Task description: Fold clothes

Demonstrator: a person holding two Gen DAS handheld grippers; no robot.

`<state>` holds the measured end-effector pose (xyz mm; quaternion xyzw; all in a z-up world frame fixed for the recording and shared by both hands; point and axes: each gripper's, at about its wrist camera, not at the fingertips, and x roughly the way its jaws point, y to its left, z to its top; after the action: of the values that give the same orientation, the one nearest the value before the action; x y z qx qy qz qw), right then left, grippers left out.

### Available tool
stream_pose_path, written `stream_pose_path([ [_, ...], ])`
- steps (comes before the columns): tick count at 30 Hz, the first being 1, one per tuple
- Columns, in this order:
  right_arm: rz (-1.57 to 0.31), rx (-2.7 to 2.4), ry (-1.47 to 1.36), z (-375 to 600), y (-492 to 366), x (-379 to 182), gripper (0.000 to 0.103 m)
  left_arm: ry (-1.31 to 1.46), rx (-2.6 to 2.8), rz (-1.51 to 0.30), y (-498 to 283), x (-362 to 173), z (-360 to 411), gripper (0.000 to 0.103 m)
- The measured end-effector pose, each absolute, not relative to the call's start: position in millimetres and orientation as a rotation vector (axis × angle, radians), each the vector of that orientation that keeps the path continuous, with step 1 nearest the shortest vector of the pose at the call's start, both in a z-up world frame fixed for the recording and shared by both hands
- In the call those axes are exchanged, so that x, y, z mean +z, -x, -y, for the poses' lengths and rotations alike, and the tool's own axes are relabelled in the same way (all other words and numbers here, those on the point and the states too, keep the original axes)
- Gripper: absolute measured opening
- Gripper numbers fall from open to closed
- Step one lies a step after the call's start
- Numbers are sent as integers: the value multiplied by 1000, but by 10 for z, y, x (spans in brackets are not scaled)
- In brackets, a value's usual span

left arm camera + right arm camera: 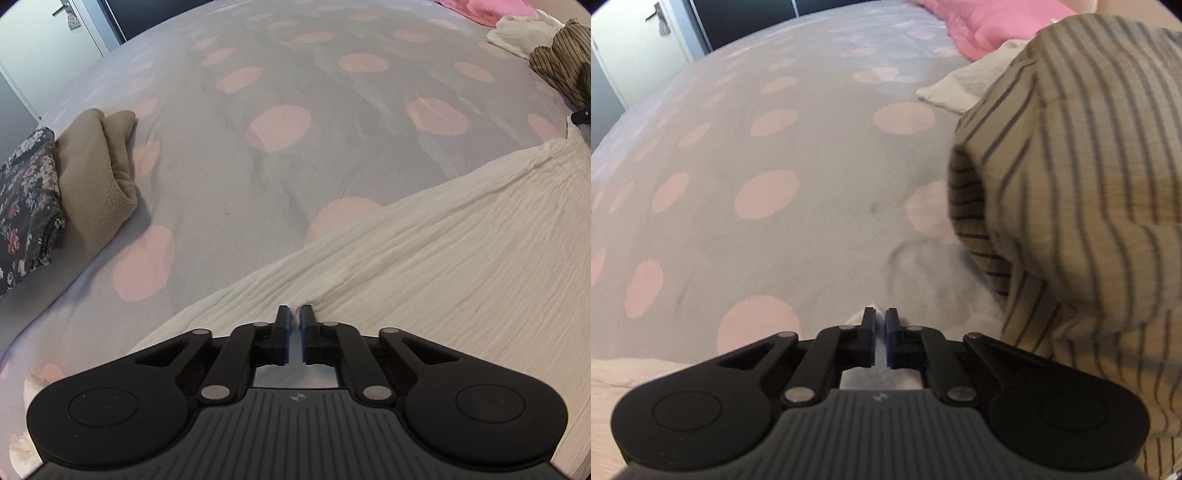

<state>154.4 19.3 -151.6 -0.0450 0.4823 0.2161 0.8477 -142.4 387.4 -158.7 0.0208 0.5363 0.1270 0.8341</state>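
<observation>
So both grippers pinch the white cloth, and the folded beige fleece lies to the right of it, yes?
Not quite. Both the left gripper and right gripper pinch the white cloth, but the left wrist view shows the folded beige fleece to its left.

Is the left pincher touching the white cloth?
Touching. In the left wrist view, the left gripper has its fingers closed on a pinch of the white cloth, with fabric bunched up between them.
</observation>
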Motion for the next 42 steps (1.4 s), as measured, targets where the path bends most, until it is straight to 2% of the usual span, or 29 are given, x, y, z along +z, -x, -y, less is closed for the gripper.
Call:
stream_pose_path([
  [6,-950,401,33,-52,-1509,-1336,5,-17,308,-1030,1376,-1327,-3878,1],
  [13,-952,417,79,-191,-1525,-1404,6,-61,360,-1097,1138,-1547,-3836,1],
  [16,-963,434,83,-204,-1499,-1381,12,-41,373,-1123,1111,-1604,-3864,1],
  [17,-960,442,85,-185,-1477,-1362,22,-33,378,-1123,1111,-1610,-3873,2],
  [19,-954,459,88,-149,-1433,-1324,29,-21,395,-1094,1138,-1572,-3861,2],
  [24,-971,532,111,-71,-1316,-1220,29,-5,434,-1017,1211,-1392,-3777,2],
  [33,-1093,685,220,237,-1142,-1121,41,191,369,-988,1387,-1115,-3671,2],
  [35,-1122,662,229,311,-1116,-1222,45,224,369,-1003,1437,-1114,-3673,9],
  [37,-1158,645,238,441,-1112,-1369,45,246,373,-1023,1493,-1119,-3679,24],
  [39,-1195,629,250,511,-1112,-1508,47,262,389,-1037,1558,-1127,-3684,25],
  [42,-1206,638,233,588,-1086,-1635,59,308,424,-1048,1657,-1143,-3707,25],
])
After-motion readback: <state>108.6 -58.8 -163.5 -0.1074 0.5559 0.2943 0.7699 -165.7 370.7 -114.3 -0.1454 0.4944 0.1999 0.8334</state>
